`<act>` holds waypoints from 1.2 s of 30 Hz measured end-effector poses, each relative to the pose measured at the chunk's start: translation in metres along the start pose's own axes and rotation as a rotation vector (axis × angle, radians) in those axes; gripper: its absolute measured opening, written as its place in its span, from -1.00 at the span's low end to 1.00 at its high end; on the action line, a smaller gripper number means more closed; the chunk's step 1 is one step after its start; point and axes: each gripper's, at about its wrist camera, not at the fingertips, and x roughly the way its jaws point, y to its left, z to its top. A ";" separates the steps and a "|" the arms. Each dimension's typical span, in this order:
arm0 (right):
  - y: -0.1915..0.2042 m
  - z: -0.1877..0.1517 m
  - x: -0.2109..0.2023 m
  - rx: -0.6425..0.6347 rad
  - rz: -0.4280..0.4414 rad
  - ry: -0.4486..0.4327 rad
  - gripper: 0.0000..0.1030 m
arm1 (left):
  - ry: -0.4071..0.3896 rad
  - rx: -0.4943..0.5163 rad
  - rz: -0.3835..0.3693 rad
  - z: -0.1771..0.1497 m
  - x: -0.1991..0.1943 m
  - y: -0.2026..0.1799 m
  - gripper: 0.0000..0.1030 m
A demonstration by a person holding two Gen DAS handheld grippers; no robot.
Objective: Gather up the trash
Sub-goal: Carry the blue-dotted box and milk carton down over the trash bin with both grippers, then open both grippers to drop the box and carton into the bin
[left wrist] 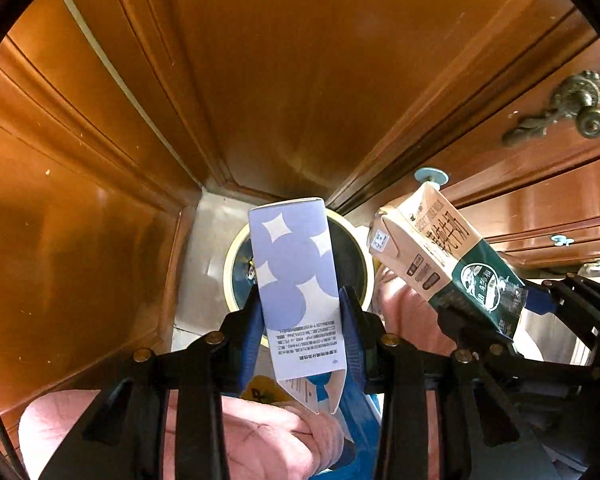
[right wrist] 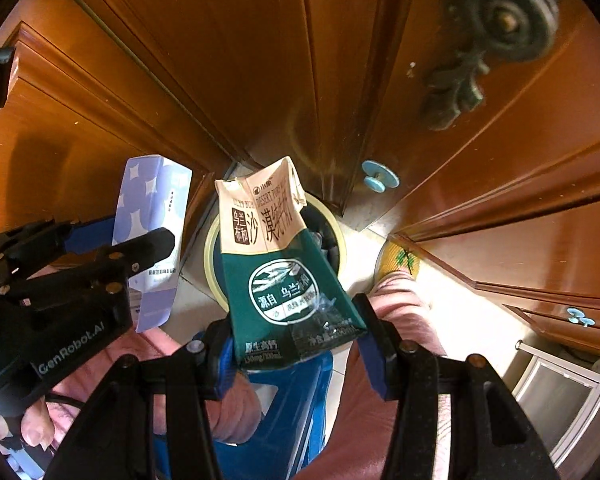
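My left gripper point(left wrist: 300, 312) is shut on a tall purple-and-white box point(left wrist: 296, 280), held upright over a round bin point(left wrist: 236, 264) with a pale rim and dark inside on the floor. My right gripper point(right wrist: 296, 340) is shut on a crumpled green-and-beige milk carton point(right wrist: 276, 256), held above the same bin point(right wrist: 210, 256). The carton also shows at the right of the left wrist view point(left wrist: 444, 256), and the purple box at the left of the right wrist view point(right wrist: 152, 216), with the left gripper's black body below it. The two items hang side by side, apart.
Brown wooden cabinet doors point(left wrist: 284, 80) surround the bin closely on three sides. An ornate metal handle point(right wrist: 496, 28) and light-blue knobs point(right wrist: 380, 178) stick out of the doors. Pink-clad legs point(right wrist: 396, 312), a yellow slipper point(right wrist: 400, 264) and a blue object point(right wrist: 292, 396) lie below the grippers.
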 end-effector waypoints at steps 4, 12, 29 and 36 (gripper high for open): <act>0.003 0.003 0.000 -0.002 0.005 0.010 0.01 | 0.015 -0.014 -0.003 -0.006 0.004 -0.007 -0.31; 0.002 0.011 0.003 -0.007 0.019 0.035 0.03 | 0.034 -0.019 -0.016 -0.011 0.000 -0.006 -0.30; -0.013 0.018 0.007 0.074 0.063 0.062 0.03 | 0.042 -0.040 0.006 -0.011 0.003 0.002 0.05; -0.010 0.019 0.003 0.073 0.082 0.052 0.03 | 0.030 -0.039 0.027 -0.009 -0.006 0.005 0.08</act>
